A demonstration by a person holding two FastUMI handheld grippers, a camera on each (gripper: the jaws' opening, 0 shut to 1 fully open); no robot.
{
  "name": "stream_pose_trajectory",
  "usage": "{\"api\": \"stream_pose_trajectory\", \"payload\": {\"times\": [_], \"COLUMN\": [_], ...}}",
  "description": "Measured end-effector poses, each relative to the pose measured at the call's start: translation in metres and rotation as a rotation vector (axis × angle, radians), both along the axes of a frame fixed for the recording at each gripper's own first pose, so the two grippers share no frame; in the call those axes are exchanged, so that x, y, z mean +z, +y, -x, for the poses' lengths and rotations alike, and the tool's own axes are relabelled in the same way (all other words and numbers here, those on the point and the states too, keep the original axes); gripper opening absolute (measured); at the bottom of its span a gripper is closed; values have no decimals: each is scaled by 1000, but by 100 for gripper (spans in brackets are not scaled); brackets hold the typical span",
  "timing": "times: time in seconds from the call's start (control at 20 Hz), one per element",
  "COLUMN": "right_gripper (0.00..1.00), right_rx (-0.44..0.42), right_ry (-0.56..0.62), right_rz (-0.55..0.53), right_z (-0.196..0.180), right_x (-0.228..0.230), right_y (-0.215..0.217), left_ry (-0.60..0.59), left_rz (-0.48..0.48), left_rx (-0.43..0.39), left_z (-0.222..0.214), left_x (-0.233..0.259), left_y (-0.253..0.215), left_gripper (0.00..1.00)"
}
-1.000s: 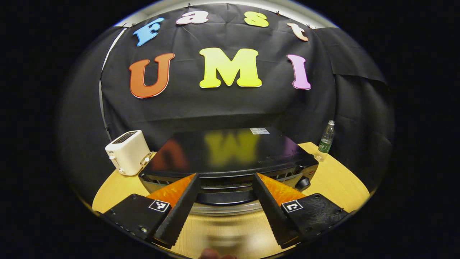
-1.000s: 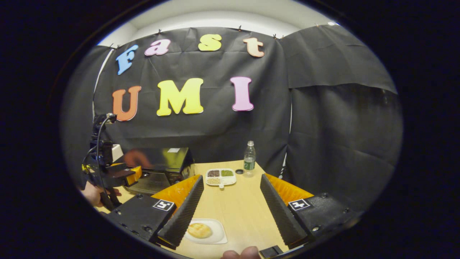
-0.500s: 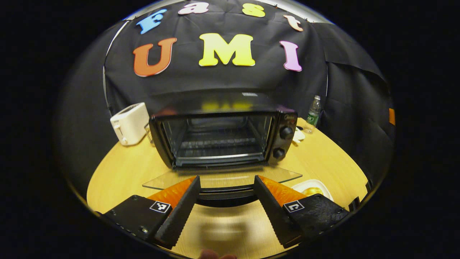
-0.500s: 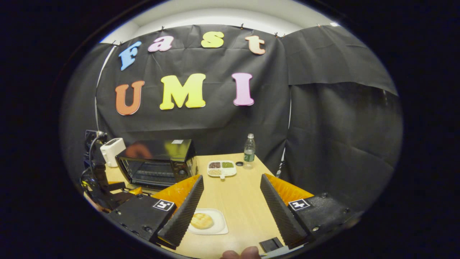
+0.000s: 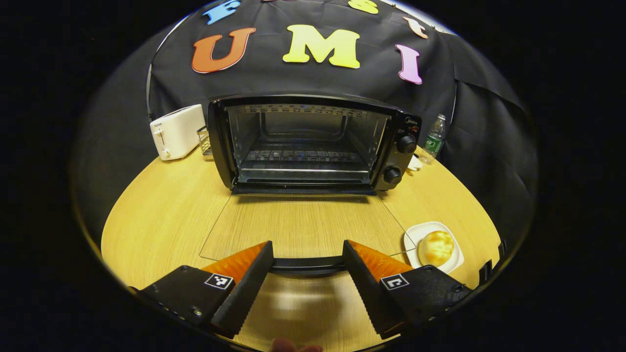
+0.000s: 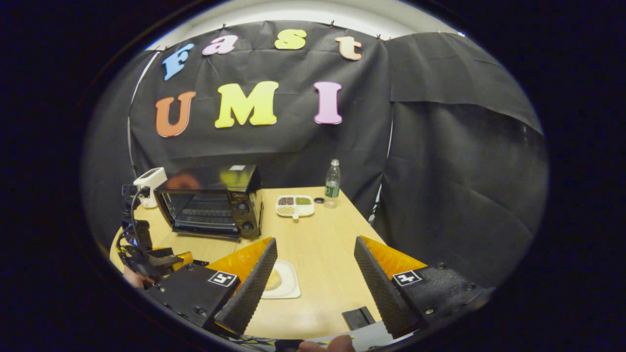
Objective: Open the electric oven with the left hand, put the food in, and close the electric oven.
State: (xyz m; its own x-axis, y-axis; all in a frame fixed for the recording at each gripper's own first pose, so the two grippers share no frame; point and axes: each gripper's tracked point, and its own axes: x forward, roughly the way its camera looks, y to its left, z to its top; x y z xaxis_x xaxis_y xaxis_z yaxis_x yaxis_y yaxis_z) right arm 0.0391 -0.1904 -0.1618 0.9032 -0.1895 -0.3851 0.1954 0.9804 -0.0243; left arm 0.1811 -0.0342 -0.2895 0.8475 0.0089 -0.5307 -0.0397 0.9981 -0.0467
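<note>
The black electric oven (image 5: 303, 142) stands at the back of the wooden table with its cavity and wire rack exposed. Its glass door (image 5: 303, 227) lies flat toward me. The door's dark handle (image 5: 307, 264) runs across between the spread fingers of my left gripper (image 5: 307, 243), which is open. A golden bun (image 5: 436, 247) sits on a small white plate (image 5: 413, 234) right of the door. In the right gripper view, the oven (image 6: 210, 200) is at left, the plate (image 6: 288, 286) lies just beyond my open right gripper (image 6: 315, 239), and the bun (image 6: 273, 279) is partly behind its left finger.
A white toaster (image 5: 177, 131) stands left of the oven and a water bottle (image 5: 433, 139) to its right. A divided tray of grains (image 6: 295, 206) and a bottle cap (image 6: 319, 200) lie near the bottle. A small black object (image 6: 358, 318) rests at the table's near edge.
The oven door has swung from partly open down to flat, with my left gripper lowering along with the handle. The right gripper has pulled back a little; the plate now lies farther ahead.
</note>
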Motion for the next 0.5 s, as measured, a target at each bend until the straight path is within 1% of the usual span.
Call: {"api": "stream_pose_trajectory", "payload": {"times": [0.1,0.25,0.5], "right_gripper": [99,99,99], "right_rx": [11,36,108], "right_ry": [23,57,106], "right_rz": [-12,-32,-88], "right_z": [4,4,-5], "right_x": [-9,-24,-56], "right_y": [5,17,46], "left_ry": [-7,-49,-111], "left_rz": [12,21,11], "left_rx": [-2,0,12], "left_z": [6,15,33], "left_x": [5,27,67], "left_y": [1,2,13], "left_gripper": [93,94,93]}}
